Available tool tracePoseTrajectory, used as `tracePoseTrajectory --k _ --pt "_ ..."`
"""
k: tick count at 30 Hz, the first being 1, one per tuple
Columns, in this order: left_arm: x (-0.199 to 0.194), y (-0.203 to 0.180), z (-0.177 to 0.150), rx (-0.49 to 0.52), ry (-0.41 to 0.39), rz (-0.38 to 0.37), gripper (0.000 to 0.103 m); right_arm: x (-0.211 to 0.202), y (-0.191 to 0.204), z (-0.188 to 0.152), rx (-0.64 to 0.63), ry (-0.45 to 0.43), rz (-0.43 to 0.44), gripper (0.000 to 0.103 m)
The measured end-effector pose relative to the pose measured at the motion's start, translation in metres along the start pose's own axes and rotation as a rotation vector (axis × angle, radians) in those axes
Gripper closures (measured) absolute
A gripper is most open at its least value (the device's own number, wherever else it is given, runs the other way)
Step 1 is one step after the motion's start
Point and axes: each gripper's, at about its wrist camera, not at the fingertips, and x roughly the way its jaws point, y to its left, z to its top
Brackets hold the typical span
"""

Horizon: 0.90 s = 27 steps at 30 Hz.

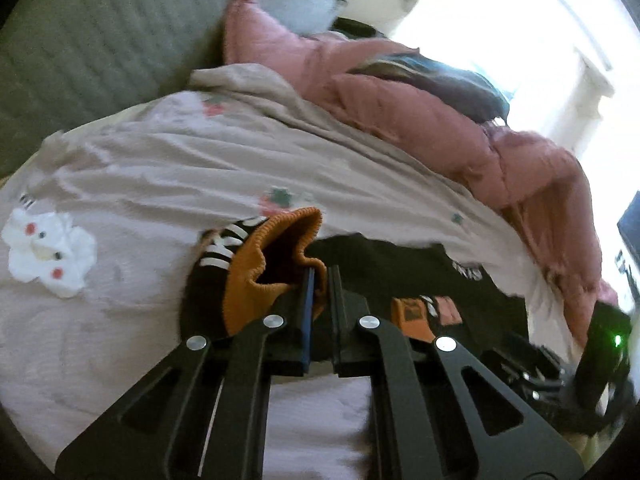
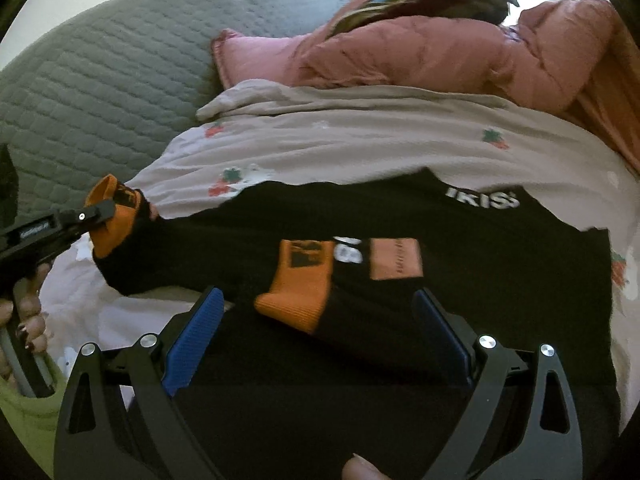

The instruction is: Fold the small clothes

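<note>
A small black sweater (image 2: 400, 216) with orange cuffs and white lettering lies on a beige strawberry-print sheet (image 2: 360, 140). My left gripper (image 1: 322, 276) is shut on one orange cuff (image 1: 276, 248) and holds the sleeve end up; it also shows at the left of the right wrist view (image 2: 104, 210). My right gripper (image 2: 320, 300) is open, its blue pads (image 2: 192, 340) spread just above the sweater's near part, with the other orange cuff (image 2: 296, 292) folded across the body between them.
A pink quilted blanket (image 2: 440, 52) is heaped at the back with a dark cloth on it. A grey quilted cover (image 2: 88, 80) lies at the left. A white flower-shaped soft piece (image 1: 44, 252) rests on the sheet.
</note>
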Motion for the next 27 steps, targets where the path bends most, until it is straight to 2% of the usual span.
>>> tracePoseTrajectory --k 4,13,16,19,20,22,24,26,27 --pt "0.012 -0.029 -0.013 0.064 0.043 -0.054 0.102 -0.011 -0.020 -0.003 0.034 -0.015 -0.018 0.009" --pt "0.034 -0.086 -0.049 0.286 0.152 -0.138 0.099 -0.026 -0.057 -0.011 0.106 -0.028 -0.071 0.009" --pt "0.030 -0.092 -0.052 0.316 0.144 -0.164 0.080 -0.025 -0.058 -0.013 0.112 -0.018 -0.066 0.009" --pt "0.021 -0.090 -0.047 0.314 0.110 -0.209 0.071 -0.023 -0.051 -0.012 0.095 -0.011 -0.052 0.009" --pt "0.019 -0.091 -0.046 0.310 0.098 -0.209 0.064 -0.023 -0.048 -0.012 0.088 -0.008 -0.044 0.009" --pt "0.016 -0.085 -0.041 0.288 0.069 -0.181 0.057 -0.020 -0.038 -0.012 0.071 0.003 -0.025 0.009" --pt "0.015 -0.074 -0.034 0.245 0.049 -0.155 0.054 -0.016 -0.028 -0.013 0.055 0.016 -0.003 0.009" --pt "0.014 -0.059 -0.027 0.194 0.025 -0.095 0.045 -0.010 -0.016 -0.014 0.041 0.037 0.030 0.009" --pt "0.013 -0.053 -0.024 0.182 0.016 -0.071 0.045 -0.005 -0.009 -0.015 0.037 0.055 0.055 0.009"
